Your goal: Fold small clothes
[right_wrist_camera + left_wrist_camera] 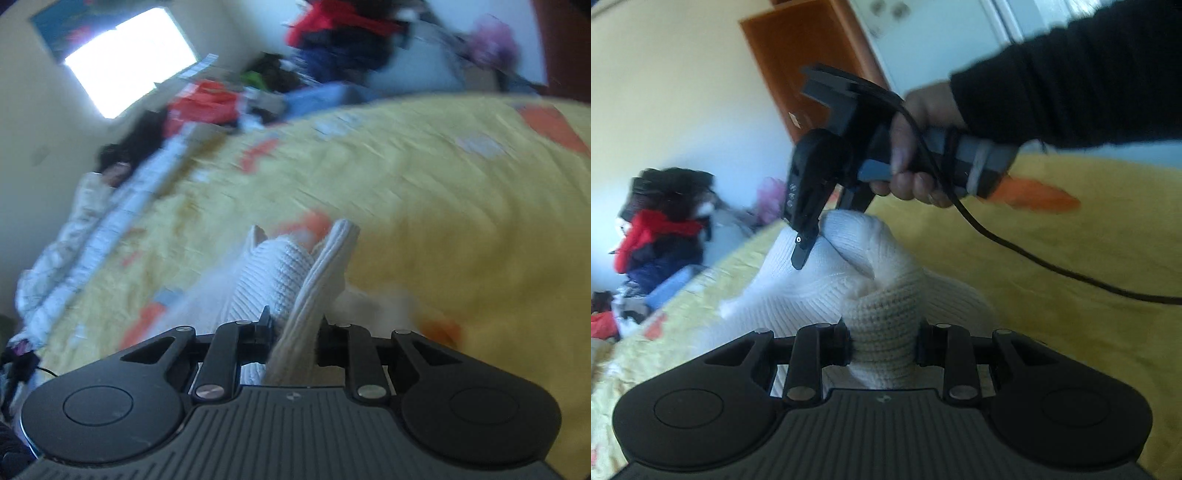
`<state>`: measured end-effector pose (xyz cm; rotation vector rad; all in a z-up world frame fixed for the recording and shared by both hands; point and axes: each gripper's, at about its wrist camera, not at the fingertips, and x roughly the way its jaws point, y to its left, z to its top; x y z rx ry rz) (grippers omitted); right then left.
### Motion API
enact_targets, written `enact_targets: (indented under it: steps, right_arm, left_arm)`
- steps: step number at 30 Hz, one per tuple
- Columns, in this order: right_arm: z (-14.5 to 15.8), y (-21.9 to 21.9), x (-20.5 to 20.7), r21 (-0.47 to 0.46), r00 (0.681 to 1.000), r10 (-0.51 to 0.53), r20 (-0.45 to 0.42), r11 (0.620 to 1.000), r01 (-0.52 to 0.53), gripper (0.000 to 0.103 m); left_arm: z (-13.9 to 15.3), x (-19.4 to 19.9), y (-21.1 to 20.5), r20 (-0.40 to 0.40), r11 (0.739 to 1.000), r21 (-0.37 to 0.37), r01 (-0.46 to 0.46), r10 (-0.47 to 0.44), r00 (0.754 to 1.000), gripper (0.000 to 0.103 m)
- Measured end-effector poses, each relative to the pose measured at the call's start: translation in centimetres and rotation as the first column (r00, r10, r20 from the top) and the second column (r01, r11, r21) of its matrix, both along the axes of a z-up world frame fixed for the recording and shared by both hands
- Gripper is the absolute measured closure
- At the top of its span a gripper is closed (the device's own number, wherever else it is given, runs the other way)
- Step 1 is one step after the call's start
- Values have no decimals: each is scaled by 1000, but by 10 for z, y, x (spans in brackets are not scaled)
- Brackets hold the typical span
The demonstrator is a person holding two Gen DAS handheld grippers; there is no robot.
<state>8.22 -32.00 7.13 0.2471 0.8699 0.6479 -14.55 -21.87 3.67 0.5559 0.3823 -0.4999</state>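
Your left gripper (882, 343) and right gripper (293, 338) each clench a bunch of the white knit garment (827, 284) above the yellow bedspread (1071, 258).

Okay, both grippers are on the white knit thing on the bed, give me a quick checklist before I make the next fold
1. Left gripper clamped on the white knit garment: ok, a bunched cream part sits pinched between its fingers.
2. Right gripper clamped on the garment: ok, a ribbed edge is pinched between its fingers in its own view.
3. Both grips on the same piece: ok, the left view shows the right gripper at the garment's top.
4. Garment flat and spread: not ok, it is bunched and lifted off the yellow bedspread.
5. Black cable clear of the cloth: ok, it trails off to the side.
6. Which edges are held: cannot tell, pictures blurred.
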Motion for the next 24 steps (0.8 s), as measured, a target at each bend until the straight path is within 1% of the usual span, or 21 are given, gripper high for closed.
enact_targets:
  steps: [1, 2, 3, 4, 5, 6, 7, 8, 9, 10, 11, 12, 13, 16, 18, 20, 21, 22, 23, 24]
  right_arm:
    - [-11, -6, -3, -22, 1000, -19, -11, 1000, 19, 80]
    - [-22, -12, -5, -28, 999, -45, -21, 999, 44, 80]
    - [-31, -19, -6, -3, 997, -74, -33, 997, 74, 80]
    - [-38, -24, -7, 42, 992, -117, -48, 992, 119, 69]
    - [-42, -28, -8, 71, 986, -151, -68, 985, 155, 59]
    - [-43, -32, -9, 102, 980, -175, -95, 978, 185, 56]
    - [-43, -35, -9, 128, 974, -192, -117, 970, 206, 52]
    - [-40, -39, -11, 148, 968, -217, -128, 961, 235, 47]
    - [-36, -42, -16, 160, 961, -245, -126, 951, 263, 44]
    - [-28, -47, -22, 173, 954, -281, -106, 939, 296, 37]
    - [-20, -50, -27, 181, 949, -305, -80, 932, 315, 36]
    - [-12, -53, -34, 188, 947, -317, -53, 928, 321, 36]
    - [-4, -53, -42, 192, 949, -312, -34, 930, 313, 36]
    - [10, -49, -55, 205, 969, -246, -11, 948, 243, 36]
    - [11, -39, -57, 180, 980, -198, -18, 963, 198, 35]
    - [3, -25, -52, 118, 984, -172, -45, 977, 176, 35]
    - [-3, -20, -48, 86, 982, -175, -67, 980, 180, 36]
    - [-11, -15, -43, 60, 979, -180, -91, 981, 186, 38]
    - [-18, -12, -40, 54, 979, -177, -104, 982, 183, 44]
    - [-23, -9, -38, 59, 980, -168, -106, 983, 175, 53]
  left_arm:
    - [-10, 0, -7, 7, 1000, 26, 9, -10, 1000, 74]
    - [-19, -4, -15, 45, 998, 65, 16, -19, 999, 74]
    - [-25, -7, -19, 98, 994, 107, 21, -32, 995, 72]
    - [-27, -13, -22, 128, 991, 135, 24, -41, 991, 72]
    - [-25, -17, -20, 143, 990, 140, 31, -51, 988, 68]
    - [-20, -14, -12, 147, 991, 128, 46, -65, 987, 62]
    - [-16, -16, -1, 147, 992, 103, 78, -92, 985, 60]
    - [-9, -20, 13, 157, 992, 72, 107, -117, 981, 49]
    - [-5, -25, 28, 183, 992, 46, 114, -121, 976, 28]
    - [-2, -32, 43, 219, 994, 25, 105, -108, 970, 19]
    - [-2, -40, 57, 251, 996, 11, 89, -89, 964, 15]
    - [-2, -46, 69, 262, 997, 10, 76, -76, 962, 15]
    - [-4, -50, 81, 255, 998, 21, 60, -63, 965, 15]
    - [-20, -57, 108, 197, 995, 97, -34, 14, 980, 15]
    - [-29, -52, 125, 152, 989, 119, -93, 74, 986, 15]
    - [-33, -38, 136, 145, 985, 121, -119, 101, 984, 15]
    - [-32, -34, 138, 149, 987, 100, -122, 106, 983, 16]
    - [-29, -30, 140, 145, 990, 75, -118, 106, 984, 16]
    - [-28, -26, 138, 138, 992, 53, -114, 105, 985, 24]
    - [-27, -22, 134, 133, 994, 39, -106, 100, 986, 39]
